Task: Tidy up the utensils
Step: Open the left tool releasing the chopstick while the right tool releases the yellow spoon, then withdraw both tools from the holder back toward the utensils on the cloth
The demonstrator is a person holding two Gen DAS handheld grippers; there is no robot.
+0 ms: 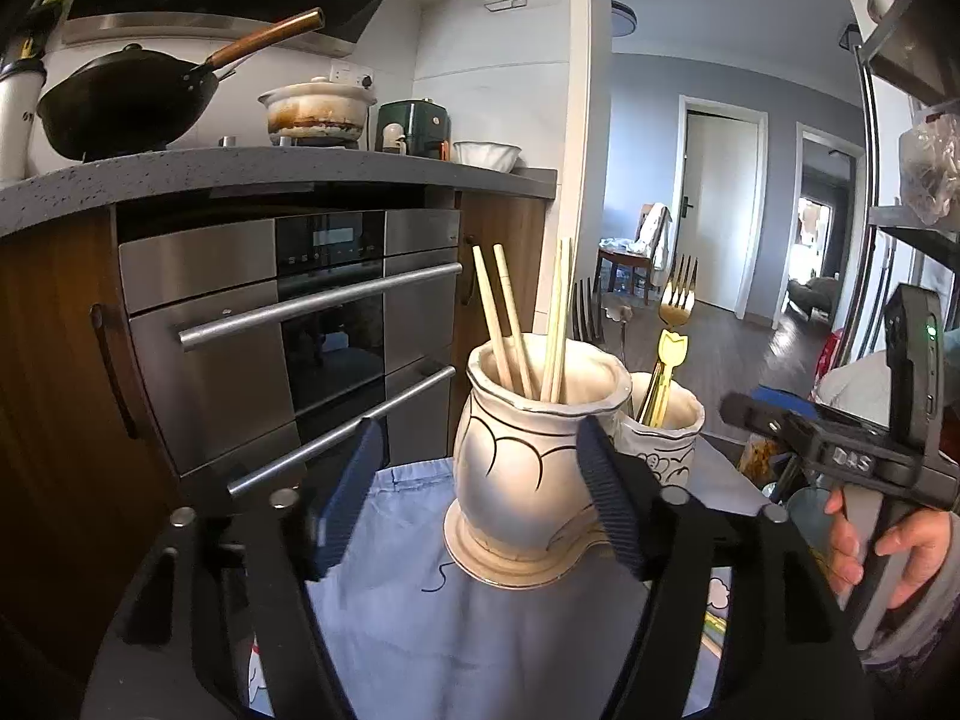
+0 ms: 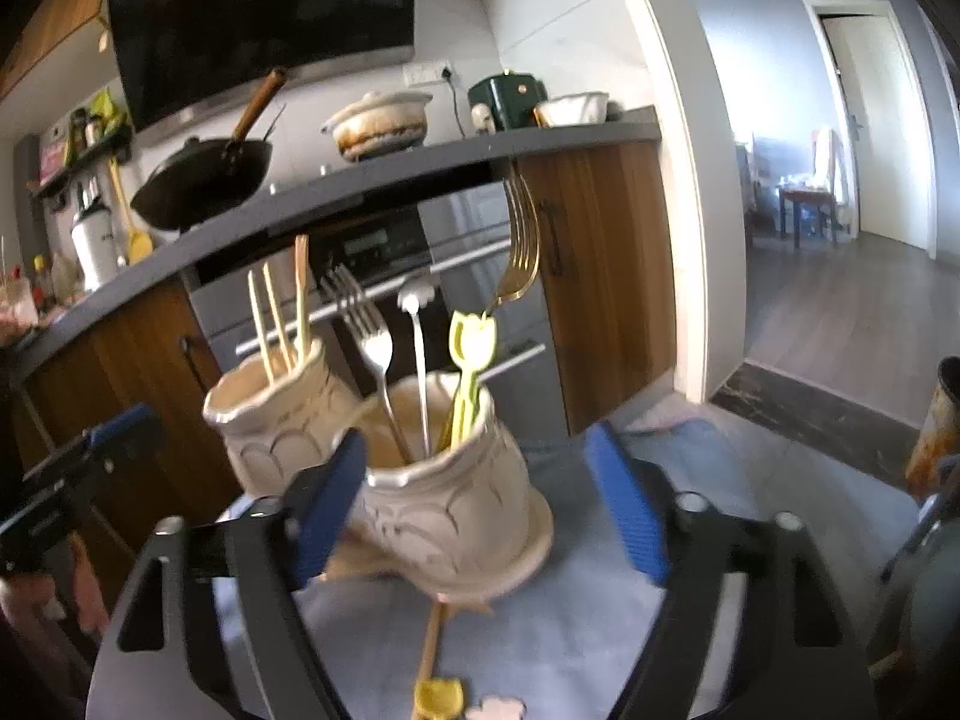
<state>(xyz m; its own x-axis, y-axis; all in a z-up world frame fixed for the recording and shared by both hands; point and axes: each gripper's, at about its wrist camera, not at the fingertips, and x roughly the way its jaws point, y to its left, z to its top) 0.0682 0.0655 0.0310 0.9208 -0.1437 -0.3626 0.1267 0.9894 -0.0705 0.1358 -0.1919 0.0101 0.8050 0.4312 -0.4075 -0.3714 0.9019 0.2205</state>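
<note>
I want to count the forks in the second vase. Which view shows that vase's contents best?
The right wrist view: the fork vase sits nearest, showing a silver fork, gold fork and yellow utensil. In the left wrist view the chopstick vase hides most of it.

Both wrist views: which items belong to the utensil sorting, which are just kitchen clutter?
Job:
chopstick jar
chopsticks
fork jar
silver fork
gold fork
yellow utensil on the cloth

Clutter:
wok
clay pot
green appliance
white bowl
</note>
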